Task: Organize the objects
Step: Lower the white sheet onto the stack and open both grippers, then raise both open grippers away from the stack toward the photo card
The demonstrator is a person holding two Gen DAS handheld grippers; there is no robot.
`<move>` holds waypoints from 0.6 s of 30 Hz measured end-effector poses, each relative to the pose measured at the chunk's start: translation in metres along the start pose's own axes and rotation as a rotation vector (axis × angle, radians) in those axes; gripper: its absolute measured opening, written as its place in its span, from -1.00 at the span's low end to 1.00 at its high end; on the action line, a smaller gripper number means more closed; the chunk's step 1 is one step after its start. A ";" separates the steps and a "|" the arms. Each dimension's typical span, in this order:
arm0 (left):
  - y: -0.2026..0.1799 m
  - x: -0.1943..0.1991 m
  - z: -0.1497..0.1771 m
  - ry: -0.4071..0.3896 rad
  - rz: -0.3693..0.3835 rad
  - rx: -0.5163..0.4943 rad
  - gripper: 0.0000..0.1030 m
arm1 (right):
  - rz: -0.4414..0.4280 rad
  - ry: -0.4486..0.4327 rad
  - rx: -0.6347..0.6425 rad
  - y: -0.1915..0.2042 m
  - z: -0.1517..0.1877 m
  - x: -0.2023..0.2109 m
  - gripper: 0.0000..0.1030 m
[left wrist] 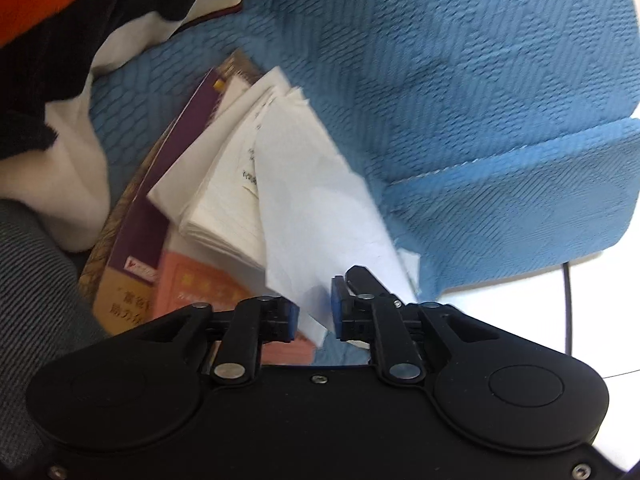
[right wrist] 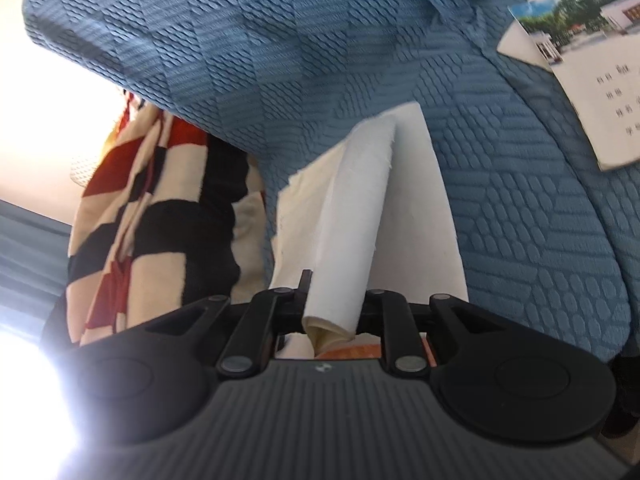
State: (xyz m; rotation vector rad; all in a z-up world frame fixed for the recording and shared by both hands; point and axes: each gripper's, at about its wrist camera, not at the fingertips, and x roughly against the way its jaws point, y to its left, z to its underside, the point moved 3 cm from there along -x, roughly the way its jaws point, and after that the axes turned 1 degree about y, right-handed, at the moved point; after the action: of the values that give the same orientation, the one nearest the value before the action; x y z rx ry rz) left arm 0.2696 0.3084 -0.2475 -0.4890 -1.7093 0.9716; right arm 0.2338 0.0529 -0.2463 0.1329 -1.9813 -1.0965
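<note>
In the left wrist view, a checked blanket point(left wrist: 52, 60) in black, white and orange lies at the upper left of the blue sofa cushion point(left wrist: 460, 80). Beside it, a purple and orange booklet point(left wrist: 132, 240) lies on the cushion under a stack of folded lined papers point(left wrist: 224, 184). A loose white sheet point(left wrist: 316, 200) slants over the stack toward the cushion's front edge. The left gripper point(left wrist: 316, 316) has its jaws narrowly apart; the sheet's lower corner sits between the 2 blue pads point(left wrist: 338, 304), and I cannot tell if they press it.

In the right wrist view, the checked blanket point(right wrist: 160, 220) hangs at the left. The right gripper point(right wrist: 332, 312) has its jaws narrowly parted around a rolled white sheet point(right wrist: 352, 220). A photo card point(right wrist: 592, 72) lies at the cushion's point(right wrist: 280, 40) upper right.
</note>
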 end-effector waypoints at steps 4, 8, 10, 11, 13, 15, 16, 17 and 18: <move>0.001 0.000 0.003 0.011 -0.058 -0.023 0.15 | 0.014 0.058 -0.023 -0.006 0.007 -0.004 -0.30; -0.003 0.006 0.006 -0.007 -0.098 -0.064 0.53 | 0.101 0.090 0.014 -0.007 0.013 0.000 0.23; -0.007 0.010 0.010 -0.006 -0.096 -0.086 0.61 | 0.113 0.103 0.026 -0.007 0.017 0.006 0.56; -0.011 0.012 0.012 -0.011 -0.104 -0.099 0.65 | 0.124 0.104 0.032 -0.007 0.019 0.009 0.63; -0.020 0.018 0.017 -0.026 -0.127 -0.132 0.72 | 0.147 0.102 0.058 -0.005 0.021 0.018 0.60; -0.031 0.026 0.021 -0.041 -0.144 -0.172 0.76 | 0.158 0.095 0.083 -0.003 0.021 0.029 0.60; -0.037 0.030 0.024 -0.049 -0.150 -0.194 0.78 | 0.162 0.086 0.098 0.000 0.020 0.035 0.60; -0.043 0.034 0.026 -0.057 -0.154 -0.214 0.78 | 0.161 0.077 0.110 0.002 0.019 0.042 0.60; -0.051 0.039 0.029 -0.066 -0.157 -0.237 0.78 | 0.158 0.067 0.122 0.005 0.018 0.048 0.60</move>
State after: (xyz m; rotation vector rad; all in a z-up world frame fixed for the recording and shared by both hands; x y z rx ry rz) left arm 0.2359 0.2960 -0.1874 -0.4720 -1.9034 0.6832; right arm 0.1917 0.0458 -0.2170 0.0749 -1.9625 -0.8600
